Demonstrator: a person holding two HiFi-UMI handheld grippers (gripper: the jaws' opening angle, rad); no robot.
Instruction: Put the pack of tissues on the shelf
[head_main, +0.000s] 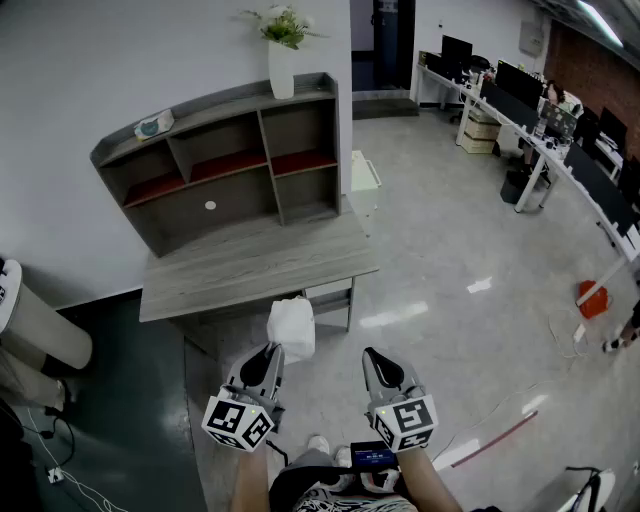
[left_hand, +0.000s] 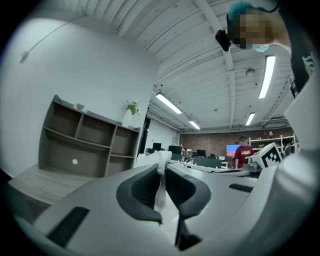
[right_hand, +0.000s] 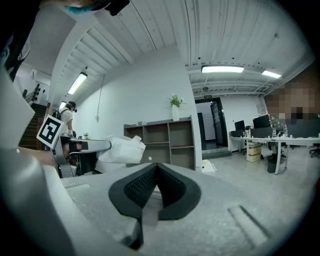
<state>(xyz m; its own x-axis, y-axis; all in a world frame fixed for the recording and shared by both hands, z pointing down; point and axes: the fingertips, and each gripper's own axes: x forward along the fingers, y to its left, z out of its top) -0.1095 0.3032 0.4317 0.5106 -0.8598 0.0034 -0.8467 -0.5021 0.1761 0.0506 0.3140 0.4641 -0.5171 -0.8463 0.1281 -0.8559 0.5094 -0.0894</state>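
A white pack of tissues (head_main: 291, 327) hangs from my left gripper (head_main: 268, 352), whose jaws are shut on the pack's edge (left_hand: 161, 170); in the right gripper view the pack (right_hand: 121, 149) shows at the left, held out in the air. My right gripper (head_main: 372, 355) is shut with nothing between its jaws (right_hand: 156, 170). The grey wooden shelf (head_main: 225, 160) with open compartments stands on a grey desk (head_main: 250, 265) against the white wall, ahead of both grippers. The pack is just in front of the desk's near edge.
A white vase with a plant (head_main: 281, 45) stands on the shelf top at the right, a small bowl-like object (head_main: 153, 125) at the left. A white cabinet (head_main: 364, 180) sits right of the desk. Office desks with monitors (head_main: 540, 120) line the far right.
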